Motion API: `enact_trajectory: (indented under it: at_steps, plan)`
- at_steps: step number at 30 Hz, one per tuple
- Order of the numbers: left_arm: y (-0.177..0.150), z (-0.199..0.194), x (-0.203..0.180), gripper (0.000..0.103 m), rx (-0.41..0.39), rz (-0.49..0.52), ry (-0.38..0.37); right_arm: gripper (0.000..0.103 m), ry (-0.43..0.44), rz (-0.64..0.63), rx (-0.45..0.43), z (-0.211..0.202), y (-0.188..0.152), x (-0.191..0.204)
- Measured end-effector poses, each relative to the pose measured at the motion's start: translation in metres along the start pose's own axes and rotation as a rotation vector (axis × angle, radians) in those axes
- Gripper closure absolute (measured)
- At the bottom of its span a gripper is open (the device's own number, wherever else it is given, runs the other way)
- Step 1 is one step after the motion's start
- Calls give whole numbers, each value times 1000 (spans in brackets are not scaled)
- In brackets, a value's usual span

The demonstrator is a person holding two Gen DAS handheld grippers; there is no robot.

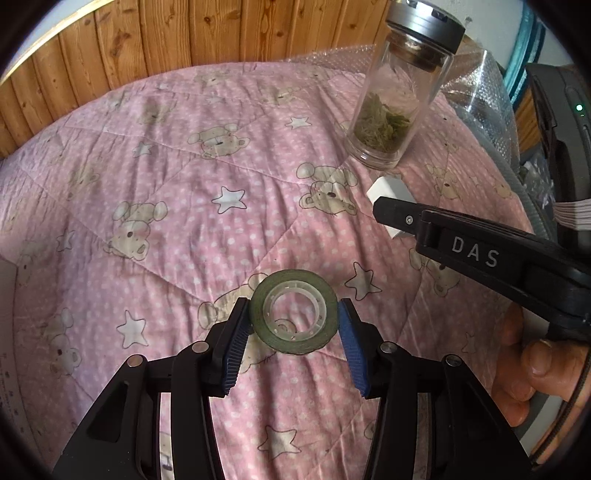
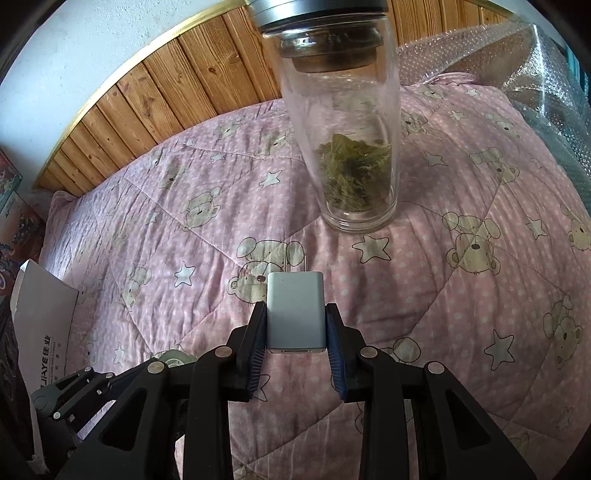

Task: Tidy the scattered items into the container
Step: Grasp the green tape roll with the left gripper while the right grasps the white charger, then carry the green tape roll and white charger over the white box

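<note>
Tape roll (image 1: 294, 316) between left fingers (image 1: 236, 345), charger (image 2: 296, 312) gripped, glass jar (image 2: 341, 147) beyond

Soft daylight in both views, decently bright, no harsh hotspots. On the pink quilt (image 1: 166, 155) it looks brightest toward 12 o'clock and dims toward 6, where the gripper bodies go nearly black. Shadows are faint and soft-edged. The glass jar (image 2: 343, 147) catches pale reflections, and the bubble wrap (image 2: 546, 92) at 2 o'clock glints a bit. Heavy fisheye bend – the wood panelling (image 1: 184, 33) curves hard, and dark vignette eats the corners. Centre is sharp, edges smear slightly.
</note>
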State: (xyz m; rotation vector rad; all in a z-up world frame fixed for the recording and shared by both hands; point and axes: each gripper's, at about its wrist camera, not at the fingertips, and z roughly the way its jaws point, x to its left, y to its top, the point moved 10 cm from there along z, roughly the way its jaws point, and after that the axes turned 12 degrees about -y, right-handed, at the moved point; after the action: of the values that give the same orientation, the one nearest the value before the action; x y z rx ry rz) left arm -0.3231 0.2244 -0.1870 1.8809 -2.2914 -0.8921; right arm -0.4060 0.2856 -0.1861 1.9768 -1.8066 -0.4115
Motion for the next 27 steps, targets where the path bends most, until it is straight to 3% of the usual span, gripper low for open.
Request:
enact_trajectory:
  at_steps: [17,27]
  plan:
    - [-27,-97,29,53,-74,-57,8,71,78,-1,-74,-54,-15,41]
    - [-49,-148,43,54,-127,-84,-12,71,110,21,-56,-65,-52,65]
